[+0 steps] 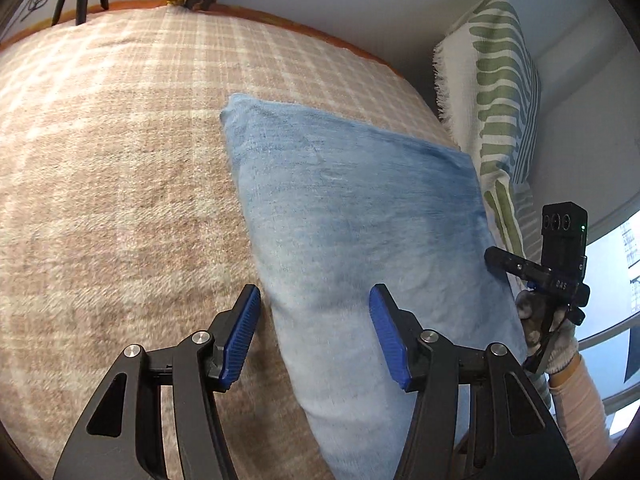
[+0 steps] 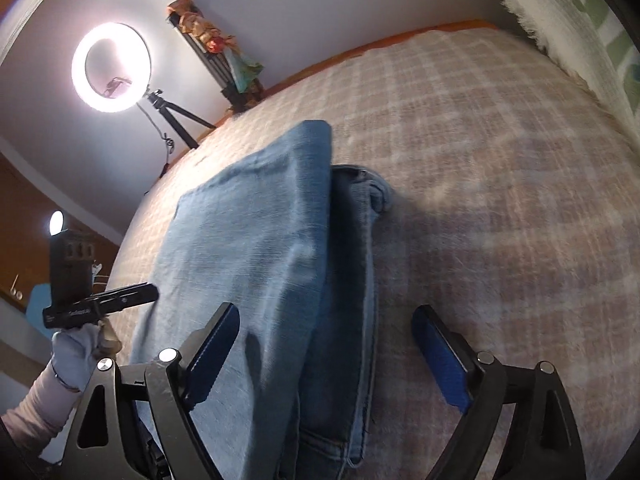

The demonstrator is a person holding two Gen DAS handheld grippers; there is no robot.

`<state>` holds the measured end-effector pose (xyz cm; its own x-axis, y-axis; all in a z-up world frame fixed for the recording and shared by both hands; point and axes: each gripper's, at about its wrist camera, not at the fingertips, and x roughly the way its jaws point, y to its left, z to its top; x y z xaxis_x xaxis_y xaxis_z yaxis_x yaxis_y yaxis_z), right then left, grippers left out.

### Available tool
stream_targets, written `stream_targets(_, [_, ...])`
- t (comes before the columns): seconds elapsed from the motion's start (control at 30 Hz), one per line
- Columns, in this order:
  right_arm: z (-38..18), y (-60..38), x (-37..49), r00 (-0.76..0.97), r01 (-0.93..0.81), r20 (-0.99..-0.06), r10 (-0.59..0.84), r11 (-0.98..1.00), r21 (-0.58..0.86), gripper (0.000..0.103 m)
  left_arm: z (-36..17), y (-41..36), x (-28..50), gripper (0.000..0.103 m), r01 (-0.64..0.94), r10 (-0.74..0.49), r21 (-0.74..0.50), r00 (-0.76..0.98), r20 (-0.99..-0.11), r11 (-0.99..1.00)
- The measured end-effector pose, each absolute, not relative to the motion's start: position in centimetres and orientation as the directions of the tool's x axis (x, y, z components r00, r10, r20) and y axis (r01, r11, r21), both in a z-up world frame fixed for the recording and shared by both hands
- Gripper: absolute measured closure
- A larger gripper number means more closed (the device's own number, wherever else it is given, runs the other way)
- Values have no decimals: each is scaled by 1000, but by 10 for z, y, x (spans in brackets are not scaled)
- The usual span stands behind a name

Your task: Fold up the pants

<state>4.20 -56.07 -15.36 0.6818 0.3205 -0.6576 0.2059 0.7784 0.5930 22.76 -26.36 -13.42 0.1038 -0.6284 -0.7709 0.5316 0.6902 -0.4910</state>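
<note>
Light blue denim pants (image 1: 352, 216) lie folded in a flat stack on the beige plaid blanket (image 1: 120, 160). My left gripper (image 1: 314, 336) is open and empty, hovering over the near left edge of the pants. In the right wrist view the pants (image 2: 256, 248) show a folded top layer over a lower layer with a seam and hem. My right gripper (image 2: 326, 356) is open and empty above the near end of the pants. The other gripper's body shows at the right edge of the left wrist view (image 1: 560, 264) and at the left of the right wrist view (image 2: 80, 292).
A white and green patterned throw (image 1: 496, 92) hangs at the blanket's right side. A lit ring light on a tripod (image 2: 112, 68) stands by the wall, beside a colourful object (image 2: 216, 48). An orange edge (image 2: 400, 40) borders the blanket.
</note>
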Motion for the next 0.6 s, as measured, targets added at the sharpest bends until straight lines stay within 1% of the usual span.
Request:
stream_targets(0.07, [-153, -558, 45, 687, 196, -651, 323, 781, 593, 12, -135, -264, 229, 47, 536, -637, -495, 108, -763, 684])
stream_targets(0.1, [-153, -555, 46, 687, 181, -646, 332, 783, 595, 16, -135, -265, 229, 47, 538, -638, -494, 110, -762, 683])
stream_targets(0.17, [-153, -549, 51, 680, 161, -646, 346, 790, 592, 21, -135, -267, 230, 47, 542, -642, -495, 112, -759, 679])
stream_targets(0.2, [-152, -546, 54, 678, 150, -648, 347, 797, 585, 30, -135, -268, 230, 47, 545, -644, -494, 113, -757, 677])
stream_targets(0.23, [-154, -541, 59, 668, 135, -645, 371, 792, 595, 34, -136, -269, 231, 47, 548, -646, -494, 115, -755, 675])
stream_targets(0.3, [-153, -537, 64, 673, 131, -640, 372, 791, 598, 44, -136, -270, 234, 48, 547, -655, -504, 112, -747, 669])
stream_targets(0.33, [-153, -536, 66, 677, 143, -639, 366, 786, 601, 50, -137, -271, 236, 55, 543, -658, -508, 114, -744, 668])
stream_targets(0.37, [-153, -536, 66, 681, 149, -637, 362, 783, 604, 54, -137, -272, 238, 60, 538, -659, -511, 117, -743, 671])
stream_targets(0.43, [-151, -534, 67, 689, 164, -633, 353, 775, 611, 66, -136, -273, 238, 72, 529, -662, -516, 123, -740, 674])
stream_targets(0.47, [-147, -532, 66, 692, 173, -639, 336, 782, 599, 70, -134, -274, 236, 75, 539, -660, -504, 135, -739, 675])
stream_targets(0.5, [-144, -530, 65, 694, 178, -643, 324, 788, 590, 76, -130, -275, 233, 80, 556, -655, -485, 150, -741, 676])
stream_targets(0.53, [-139, -529, 63, 697, 181, -646, 310, 796, 577, 80, -126, -276, 231, 83, 573, -651, -464, 166, -741, 675])
stream_targets(0.6, [-127, -522, 60, 696, 186, -662, 276, 822, 538, 82, -120, -275, 229, 86, 585, -656, -458, 178, -733, 670])
